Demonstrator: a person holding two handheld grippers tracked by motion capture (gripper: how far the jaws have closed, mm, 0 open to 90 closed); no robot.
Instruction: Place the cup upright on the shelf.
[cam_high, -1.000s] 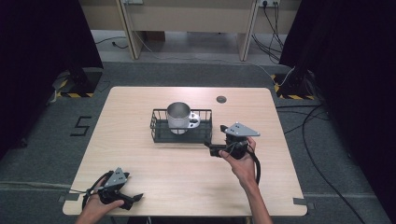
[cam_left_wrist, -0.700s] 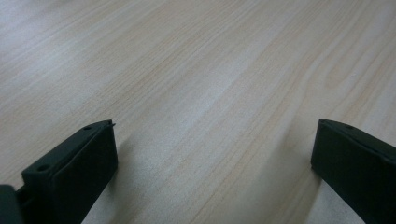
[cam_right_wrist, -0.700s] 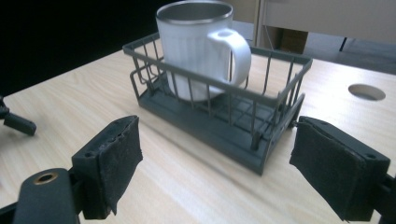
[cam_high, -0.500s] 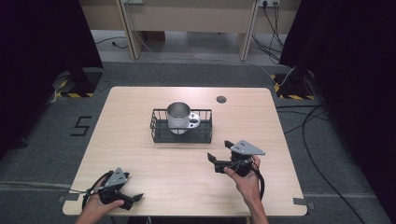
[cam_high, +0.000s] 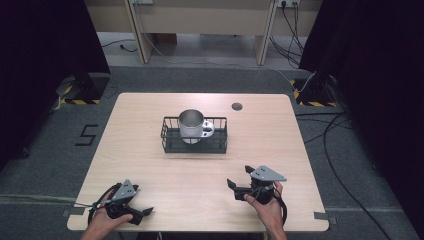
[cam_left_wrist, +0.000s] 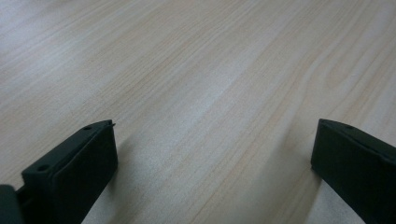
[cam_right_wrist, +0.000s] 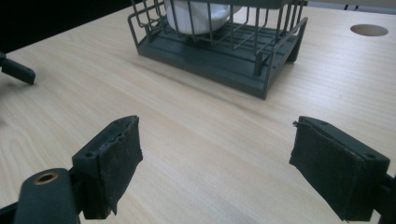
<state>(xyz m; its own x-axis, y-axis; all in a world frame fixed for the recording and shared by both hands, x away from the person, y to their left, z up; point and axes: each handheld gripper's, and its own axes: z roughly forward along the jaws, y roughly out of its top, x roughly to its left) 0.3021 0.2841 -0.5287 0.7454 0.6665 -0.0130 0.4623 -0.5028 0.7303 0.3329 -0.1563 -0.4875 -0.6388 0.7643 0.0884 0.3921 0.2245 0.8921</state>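
Worktop (cam_high: 150, 165): pale wood-grain laminate, rectangular, round grommet hole (cam_high: 237, 106) in the upper right. Basket (cam_high: 194, 145) at frame centre: dark wire sides on a solid flat base, rectangular. Mug (cam_high: 191, 123) stands upright in its left part, metal cylinder, shiny rim, with a white piece beside it. Right gripper (cam_high: 239, 183) lower right of centre, matte black jaws spread wide, holding nothing, well apart from the basket; grey three-cornered plate on top. In the right gripper view the pads look rough and worn. Left gripper (cam_high: 142, 215) at the lower left near the worktop edge, jaws spread, empty, low over bare wood.
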